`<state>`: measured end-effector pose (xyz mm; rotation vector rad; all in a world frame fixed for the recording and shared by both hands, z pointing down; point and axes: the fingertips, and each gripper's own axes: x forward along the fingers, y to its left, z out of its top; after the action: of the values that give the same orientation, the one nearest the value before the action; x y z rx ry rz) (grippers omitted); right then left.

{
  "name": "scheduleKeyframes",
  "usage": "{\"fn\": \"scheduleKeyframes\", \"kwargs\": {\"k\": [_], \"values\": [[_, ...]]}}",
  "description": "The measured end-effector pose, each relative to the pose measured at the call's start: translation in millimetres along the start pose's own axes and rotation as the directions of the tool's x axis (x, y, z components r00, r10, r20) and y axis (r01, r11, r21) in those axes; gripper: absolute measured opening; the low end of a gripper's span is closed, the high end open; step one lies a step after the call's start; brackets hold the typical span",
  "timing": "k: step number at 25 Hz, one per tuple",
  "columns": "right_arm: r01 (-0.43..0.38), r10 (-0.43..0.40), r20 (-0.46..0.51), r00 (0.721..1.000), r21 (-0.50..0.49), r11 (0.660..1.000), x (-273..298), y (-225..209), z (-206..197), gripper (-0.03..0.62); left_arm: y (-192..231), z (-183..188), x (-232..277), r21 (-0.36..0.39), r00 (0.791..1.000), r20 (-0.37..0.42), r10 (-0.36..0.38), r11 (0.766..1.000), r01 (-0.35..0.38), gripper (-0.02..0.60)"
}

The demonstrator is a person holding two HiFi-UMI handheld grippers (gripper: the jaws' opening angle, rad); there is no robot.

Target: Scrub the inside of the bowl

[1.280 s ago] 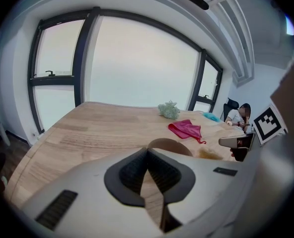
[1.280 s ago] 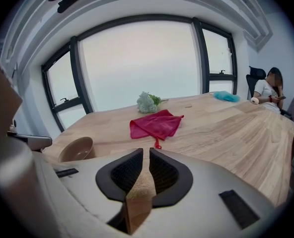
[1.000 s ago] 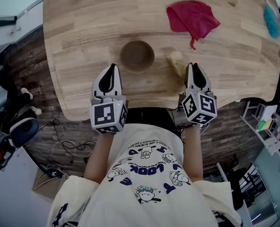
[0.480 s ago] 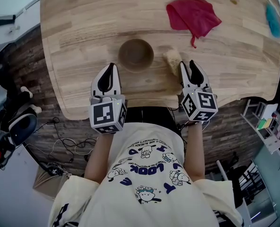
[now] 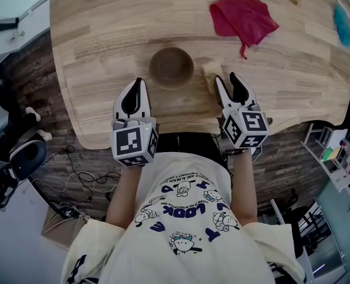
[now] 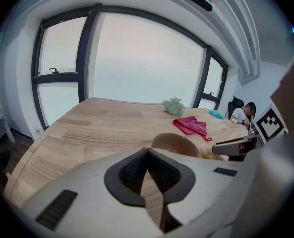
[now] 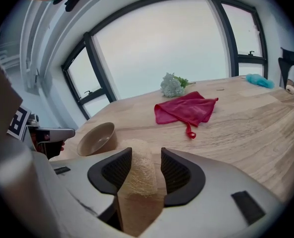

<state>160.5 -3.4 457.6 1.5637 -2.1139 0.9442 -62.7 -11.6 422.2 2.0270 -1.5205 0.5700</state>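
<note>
A brown wooden bowl (image 5: 171,67) stands empty on the wooden table (image 5: 92,52), just ahead of both grippers. A pale loofah scrubber (image 5: 212,73) lies to the bowl's right. My right gripper (image 5: 226,79) has just been opening its jaws and now straddles the near end of the loofah (image 7: 138,175); a gap shows beside the right pad, so it is open (image 7: 146,155). My left gripper (image 5: 138,83) rests shut and empty near the table's front edge, below and left of the bowl (image 6: 177,144). Its pads meet (image 6: 147,153) with nothing between them.
A red cloth (image 5: 243,18) lies at the back right, with a blue item (image 5: 340,25) at the far right edge and a greenish tuft (image 7: 173,86) at the back. The table's front edge runs just under the grippers. Cables and gear (image 5: 21,158) lie on the floor at left.
The right gripper has shifted left and forward onto the loofah and its jaws have spread wide round it. The left gripper, bowl and cloth have stayed put.
</note>
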Motion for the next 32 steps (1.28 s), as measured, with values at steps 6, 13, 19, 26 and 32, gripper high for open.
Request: {"fn": "scheduleKeyframes", "kwargs": {"k": [6, 13, 19, 26, 32], "values": [[0.001, -0.005, -0.07, 0.998, -0.063, 0.998, 11, 6, -14, 0.201, -1, -3, 0, -0.002, 1.0, -0.006, -0.006, 1.0, 0.006, 0.017], [0.011, -0.016, -0.082, 0.996, -0.056, 0.998, 14, 5, -17, 0.196, 0, -11, 1, -0.04, 0.999, -0.034, -0.033, 0.999, 0.031, 0.017], [0.0, -0.005, -0.078, 0.997, -0.062, 0.998, 16, 8, -19, 0.184, 1, -18, 0, -0.059, 0.998, -0.049, -0.039, 0.998, 0.036, 0.017], [-0.039, 0.032, -0.087, 0.996, -0.081, 0.996, 17, 13, -20, 0.149, -1, -17, 2, -0.065, 0.998, -0.048, -0.046, 0.997, 0.042, 0.017], [-0.024, 0.018, -0.068, 0.998, -0.089, 0.996, 14, 17, -15, 0.136, -1, -16, 3, -0.077, 0.998, -0.048, -0.046, 0.996, 0.043, 0.017]]}}
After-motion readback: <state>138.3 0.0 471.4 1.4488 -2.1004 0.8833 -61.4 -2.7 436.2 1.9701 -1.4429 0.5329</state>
